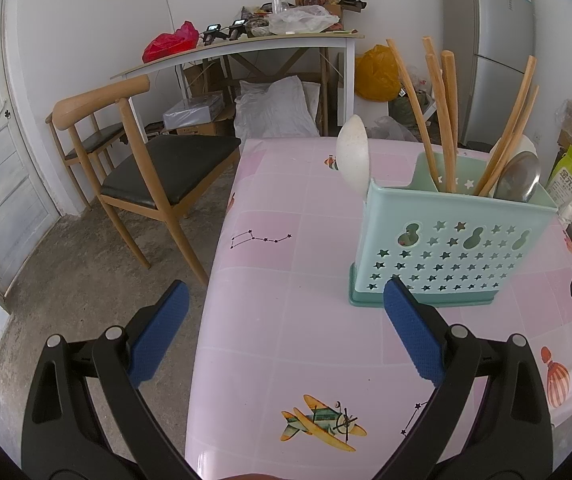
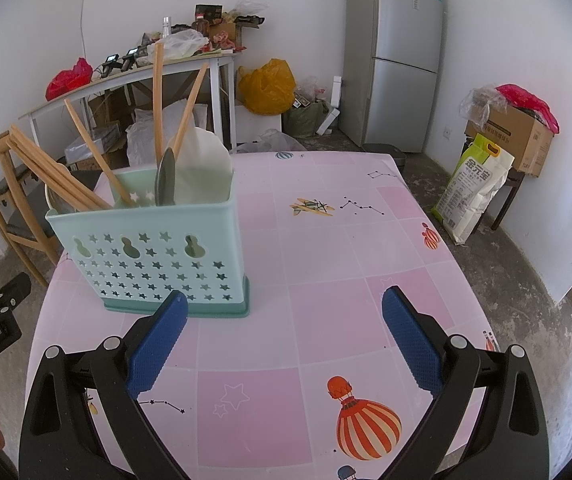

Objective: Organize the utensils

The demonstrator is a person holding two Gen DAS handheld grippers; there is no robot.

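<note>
A mint-green utensil holder [image 1: 457,240] [image 2: 154,252] with star cut-outs stands upright on the pink table [image 1: 286,280] [image 2: 345,240]. Several wooden chopsticks [image 1: 443,120] [image 2: 86,144], a metal spoon [image 1: 519,178] [image 2: 165,178] and a white spoon [image 1: 353,160] [image 2: 202,168] stick out of it. My left gripper [image 1: 284,294] hovers open over the table's left edge, just in front of the holder, holding nothing. My right gripper [image 2: 286,300] is open too, to the holder's front right, also holding nothing.
A wooden chair [image 1: 142,168] stands left of the table. Behind are a cluttered white side table [image 1: 246,48], a grey fridge [image 2: 397,56], a yellow bag [image 2: 266,86], a rice sack [image 2: 473,188] and a cardboard box [image 2: 513,132].
</note>
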